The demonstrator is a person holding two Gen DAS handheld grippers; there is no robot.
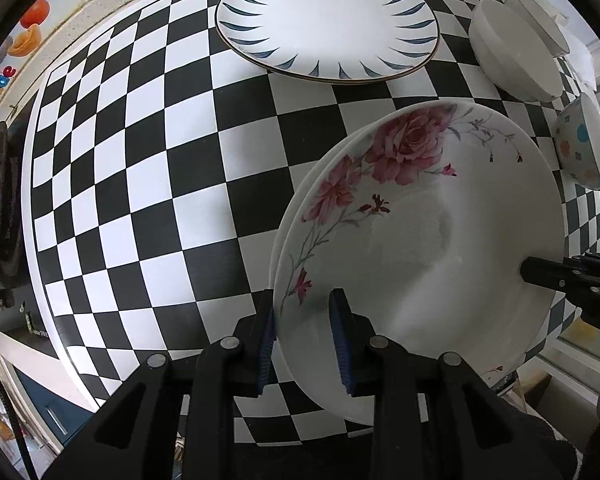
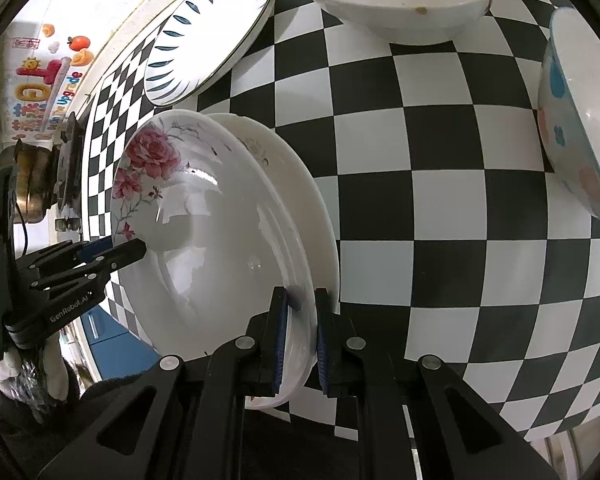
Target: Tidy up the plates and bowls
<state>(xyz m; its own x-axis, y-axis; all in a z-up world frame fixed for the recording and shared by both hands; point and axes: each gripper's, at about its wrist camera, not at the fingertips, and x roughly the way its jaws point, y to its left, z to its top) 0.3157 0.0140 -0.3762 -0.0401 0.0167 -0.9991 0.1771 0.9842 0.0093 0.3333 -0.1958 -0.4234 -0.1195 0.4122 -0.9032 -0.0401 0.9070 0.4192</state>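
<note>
Left wrist view: two rose plates (image 1: pixel 420 216), one blue-leaf plate (image 1: pixel 328 20), three bowls.
Left tool (image 1: pixel 304 336) and right tool (image 2: pixel 302 340) each clamp opposite rims of the stacked rose plates, tilted above the checkered desk (image 1: pixel 140 160), at its near right.

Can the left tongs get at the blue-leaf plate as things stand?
Probably not yet: the left tongs are shut on the rose plate's rim. The path to the blue-leaf plate across the checkered cloth looks free.
</note>
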